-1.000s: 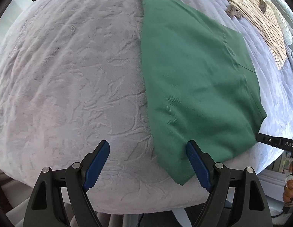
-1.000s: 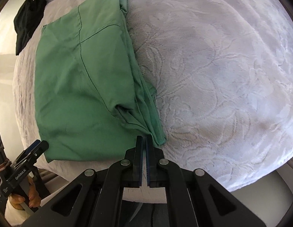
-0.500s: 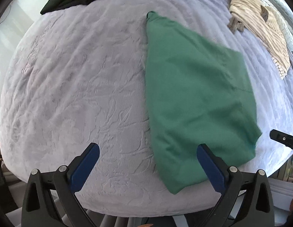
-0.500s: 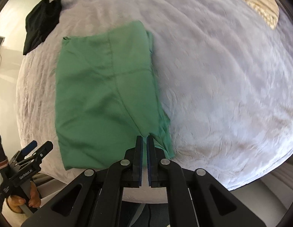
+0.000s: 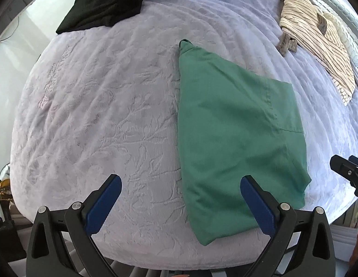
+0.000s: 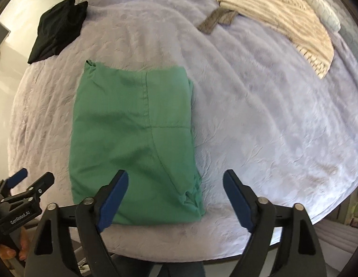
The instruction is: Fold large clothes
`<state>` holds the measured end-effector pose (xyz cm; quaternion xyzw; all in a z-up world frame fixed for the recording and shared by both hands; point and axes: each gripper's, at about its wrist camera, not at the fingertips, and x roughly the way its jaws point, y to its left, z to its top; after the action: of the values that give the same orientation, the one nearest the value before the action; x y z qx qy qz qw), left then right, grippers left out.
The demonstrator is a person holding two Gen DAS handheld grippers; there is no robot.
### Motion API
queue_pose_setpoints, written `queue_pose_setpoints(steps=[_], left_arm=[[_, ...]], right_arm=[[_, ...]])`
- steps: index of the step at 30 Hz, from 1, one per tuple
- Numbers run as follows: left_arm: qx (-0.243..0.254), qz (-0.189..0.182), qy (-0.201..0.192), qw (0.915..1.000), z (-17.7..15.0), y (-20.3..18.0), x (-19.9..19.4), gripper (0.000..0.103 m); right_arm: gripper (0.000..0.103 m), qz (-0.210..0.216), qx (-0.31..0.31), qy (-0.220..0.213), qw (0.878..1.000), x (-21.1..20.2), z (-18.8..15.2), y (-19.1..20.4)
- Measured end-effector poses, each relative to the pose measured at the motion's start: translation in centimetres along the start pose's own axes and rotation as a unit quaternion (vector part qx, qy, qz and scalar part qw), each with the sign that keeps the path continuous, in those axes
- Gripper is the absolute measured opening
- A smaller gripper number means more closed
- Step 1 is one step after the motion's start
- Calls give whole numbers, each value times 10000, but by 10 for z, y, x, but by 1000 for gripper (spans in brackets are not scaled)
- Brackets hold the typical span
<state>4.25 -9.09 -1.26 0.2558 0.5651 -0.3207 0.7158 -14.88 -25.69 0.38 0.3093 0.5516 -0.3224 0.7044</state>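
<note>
One legible marking is present: white lettering reading "GenRobot.AI" on the black body of the left claw (image 6: 16, 192), seen at the lower left edge of the right wrist view.

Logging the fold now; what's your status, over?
Left gripper open, right gripper open, both empty. Green garment folded flat on bed. Nothing obstructing.

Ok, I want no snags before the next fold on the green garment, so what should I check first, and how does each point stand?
1. Left gripper open and holding nothing: ok.
2. Right gripper open and holding nothing: ok.
3. Green garment lying flat on the bed cover: ok.
4. Right edge layers aligned: not ok, bunched near the front corner.
5. Black garment and striped garment apart from it: ok.
</note>
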Motion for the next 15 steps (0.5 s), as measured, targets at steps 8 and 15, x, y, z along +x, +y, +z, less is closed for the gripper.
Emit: queue_pose_setpoints(steps=[8, 15], left_arm=[[6, 63, -63, 10000, 2, -4, -6, 103], [2, 86, -65, 9999, 2, -5, -7, 103]], right_arm=[[95, -139, 145, -225, 9995, -7, 5, -4], [95, -77, 141, -83, 9998, -4, 3, -2]])
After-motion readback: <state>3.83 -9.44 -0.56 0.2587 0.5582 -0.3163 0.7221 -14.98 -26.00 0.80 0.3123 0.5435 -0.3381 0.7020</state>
